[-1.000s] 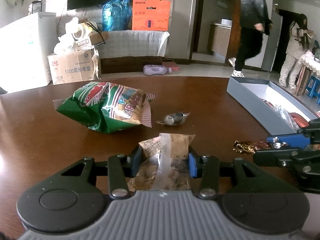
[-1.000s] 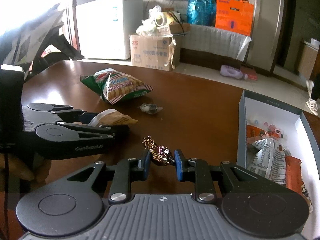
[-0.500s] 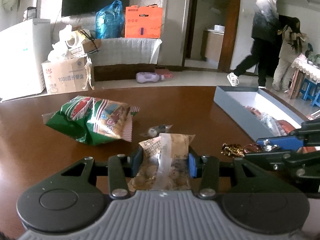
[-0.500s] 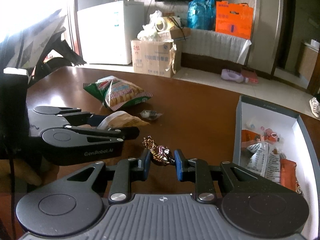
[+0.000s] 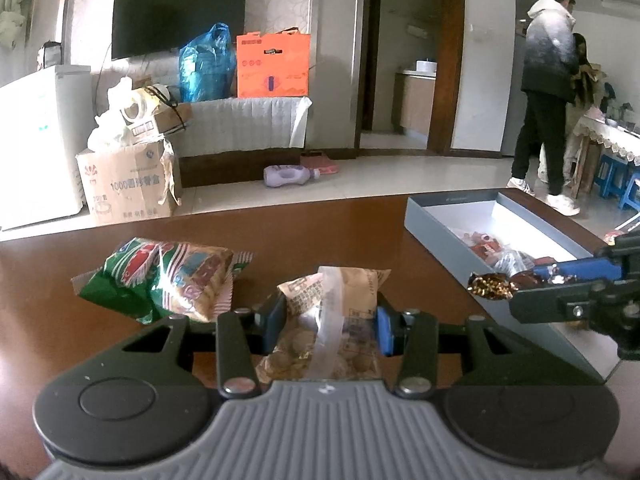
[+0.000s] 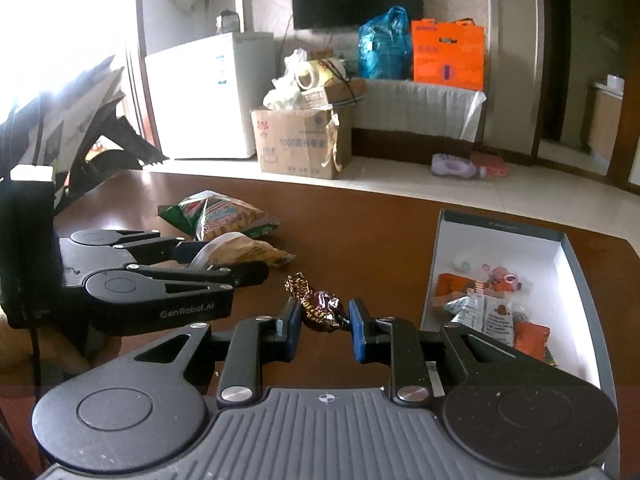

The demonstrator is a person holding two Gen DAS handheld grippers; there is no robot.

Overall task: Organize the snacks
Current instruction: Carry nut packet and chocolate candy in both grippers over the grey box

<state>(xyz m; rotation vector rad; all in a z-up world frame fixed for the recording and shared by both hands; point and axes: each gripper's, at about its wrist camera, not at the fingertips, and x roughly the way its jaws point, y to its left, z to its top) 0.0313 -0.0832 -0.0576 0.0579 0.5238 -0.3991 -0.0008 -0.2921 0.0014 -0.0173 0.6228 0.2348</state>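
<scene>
Both loads are mid-carry above the bench (image 5: 360, 232): the left tongs (image 5: 331, 322) clench a nut packet (image 5: 332, 312), the right tongs (image 6: 324, 322) pinch a wrapped candy (image 6: 320, 306). Next, probably, each goes over the box (image 6: 568, 256) at right and gets dropped among the snacks there.

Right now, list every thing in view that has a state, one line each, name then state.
left gripper: shut on the tan snack packet.
tan snack packet: held, lifted off the table.
right gripper: shut on the brown candy.
brown candy: held by its wrapper, above the table.
grey box: open, several snacks inside.
green snack bag: sealed, lying on the table.
</scene>
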